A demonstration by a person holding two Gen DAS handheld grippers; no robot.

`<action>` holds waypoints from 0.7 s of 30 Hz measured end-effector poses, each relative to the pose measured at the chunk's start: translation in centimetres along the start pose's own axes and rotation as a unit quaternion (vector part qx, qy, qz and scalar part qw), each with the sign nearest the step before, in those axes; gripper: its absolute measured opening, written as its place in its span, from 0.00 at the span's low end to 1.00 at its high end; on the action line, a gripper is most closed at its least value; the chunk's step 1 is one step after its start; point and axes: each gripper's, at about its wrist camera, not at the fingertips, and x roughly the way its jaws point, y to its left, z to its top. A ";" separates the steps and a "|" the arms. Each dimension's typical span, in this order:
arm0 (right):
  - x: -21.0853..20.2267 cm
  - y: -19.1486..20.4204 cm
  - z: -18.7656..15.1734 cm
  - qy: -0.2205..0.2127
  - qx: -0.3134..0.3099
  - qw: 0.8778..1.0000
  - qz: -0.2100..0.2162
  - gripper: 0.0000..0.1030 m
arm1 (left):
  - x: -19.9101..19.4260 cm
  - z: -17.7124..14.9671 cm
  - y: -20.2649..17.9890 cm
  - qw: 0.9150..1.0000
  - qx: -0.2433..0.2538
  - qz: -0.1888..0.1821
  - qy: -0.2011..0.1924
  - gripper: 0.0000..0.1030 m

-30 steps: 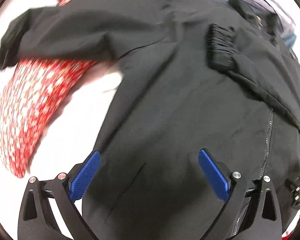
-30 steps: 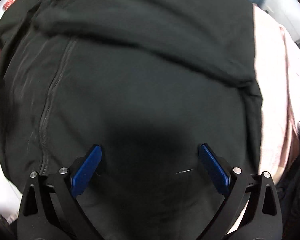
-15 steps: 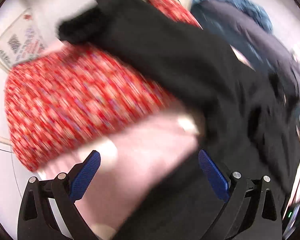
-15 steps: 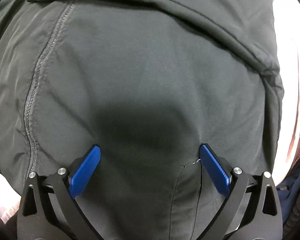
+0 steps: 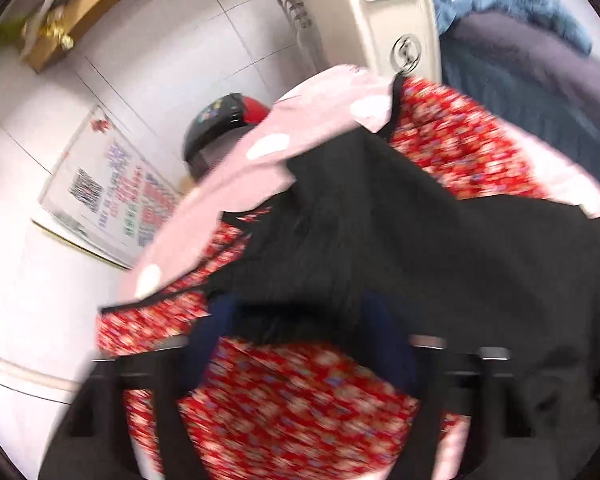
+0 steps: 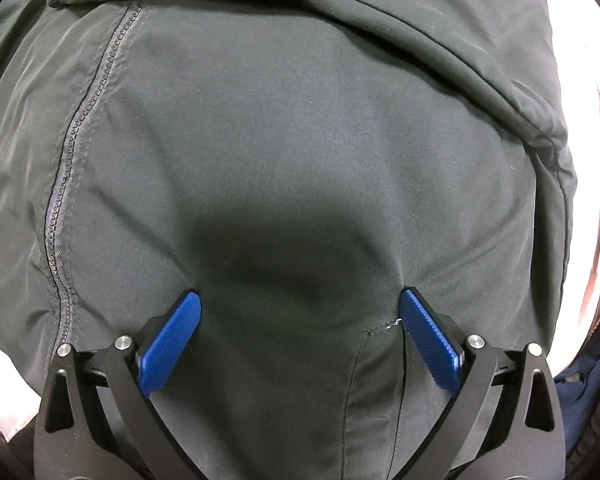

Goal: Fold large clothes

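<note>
Left gripper (image 5: 300, 344): heavily blurred, jaws just been closing, black sleeve cuff (image 5: 300, 308) between them; actual clamping cannot tell. Right gripper (image 6: 300, 320): jaws spread wide, tips dent black jacket (image 6: 300, 140) beside zipper (image 6: 72, 168). Red floral garment (image 5: 292, 408) under cuff, on pink dotted sheet (image 5: 228, 184).

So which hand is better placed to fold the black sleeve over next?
Left. The left gripper has just been closing its jaws on the sleeve, cuff between them; the right gripper, jaws open, rests on the jacket body.
</note>
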 end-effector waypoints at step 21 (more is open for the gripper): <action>0.2 0.4 1.9 0.042 0.006 0.999 -0.009 0.95 | 2.9 -9.0 20.0 0.956 -0.247 -0.144 0.070 0.88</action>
